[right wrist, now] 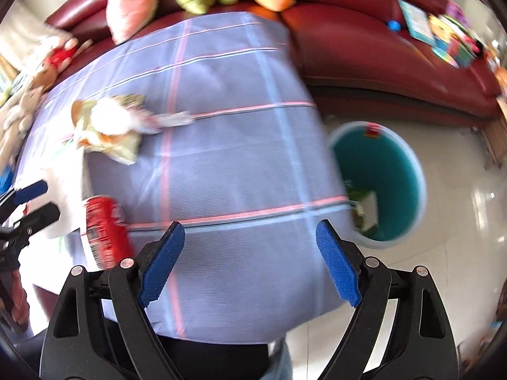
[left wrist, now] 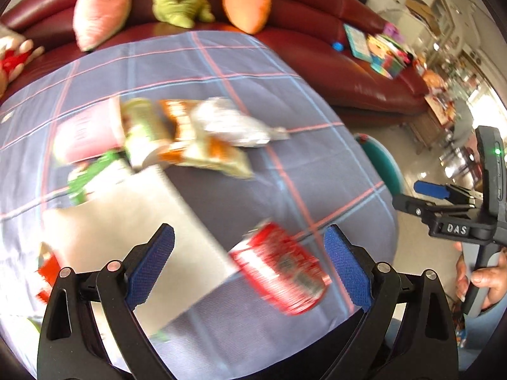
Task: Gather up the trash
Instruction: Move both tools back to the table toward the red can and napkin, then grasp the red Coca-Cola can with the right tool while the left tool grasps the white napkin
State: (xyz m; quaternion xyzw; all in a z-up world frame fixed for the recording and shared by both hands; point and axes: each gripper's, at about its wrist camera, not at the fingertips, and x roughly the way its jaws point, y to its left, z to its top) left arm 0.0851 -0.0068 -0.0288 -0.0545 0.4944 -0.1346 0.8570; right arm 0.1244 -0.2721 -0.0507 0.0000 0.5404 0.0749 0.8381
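A crushed red can lies on the blue plaid tablecloth, between and just beyond my open left gripper's blue pads. It also shows at the left of the right wrist view. A white paper sheet lies left of it. Farther back is a pile of snack wrappers, seen too in the right wrist view. My right gripper is open and empty over the table's near edge. A teal bin with some trash stands on the floor to the right.
A dark red sofa with plush cushions curves behind the table. Books lie on its right end. The right gripper's body shows at the right of the left wrist view. Pale tiled floor surrounds the bin.
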